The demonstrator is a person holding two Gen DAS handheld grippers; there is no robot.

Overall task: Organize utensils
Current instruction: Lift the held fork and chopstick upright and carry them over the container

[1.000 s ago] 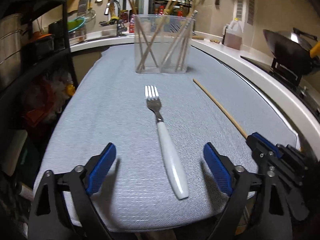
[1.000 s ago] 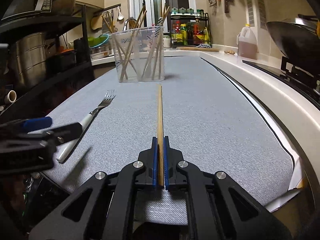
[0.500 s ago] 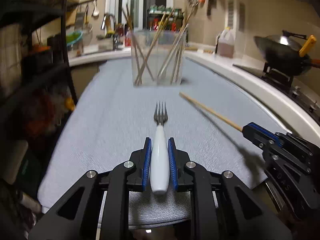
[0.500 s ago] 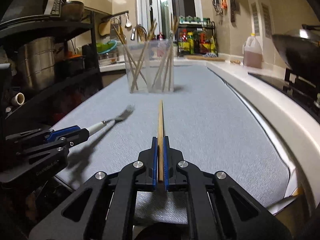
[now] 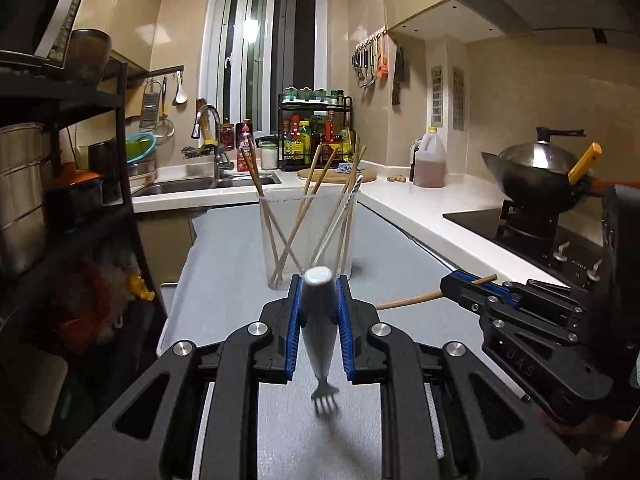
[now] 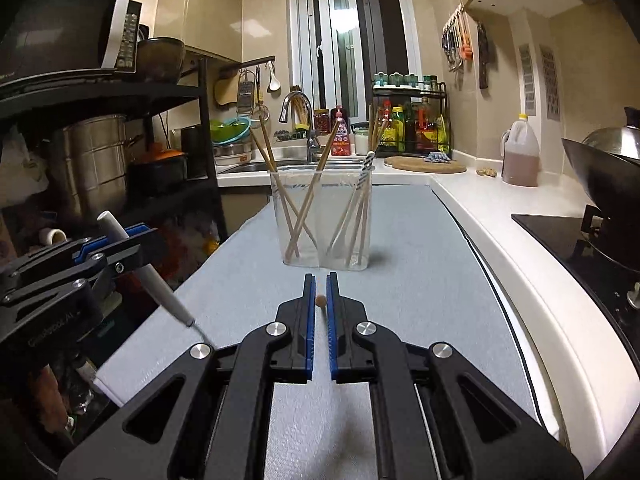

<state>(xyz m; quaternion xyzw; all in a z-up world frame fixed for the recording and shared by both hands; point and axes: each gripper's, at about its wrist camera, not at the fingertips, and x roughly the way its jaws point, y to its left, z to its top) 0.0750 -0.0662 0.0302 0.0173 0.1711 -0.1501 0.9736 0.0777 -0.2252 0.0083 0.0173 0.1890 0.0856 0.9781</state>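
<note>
Night kitchen, grey mat covering the surface (image 5: 224, 280), sink and stove beyond.

Nearest you, the left gripper (image 5: 319, 320) is clamped on the white handle of the fork (image 5: 318, 320). Tines hang down toward the mat, handle butt up. That reads as a hold meant for dropping it tines-first into a holder.

Just beside it, the right gripper (image 6: 320, 308) pinches the chopstick (image 6: 320, 301) between its blue pads. In the right wrist view you see only its round end, so the stick runs down and away from the lens; the left wrist view shows it poking out both sides of the jaws. Likely turned upright for the same reason.

Both utensils are off the mat, short of the clear container (image 6: 322, 220). It stands mid-mat with several chopsticks leaning in it, apparently split into two sections. Your likely next move is carrying each piece over its rim; which section takes the fork is not clear.

Far back: spice rack, window.
</note>
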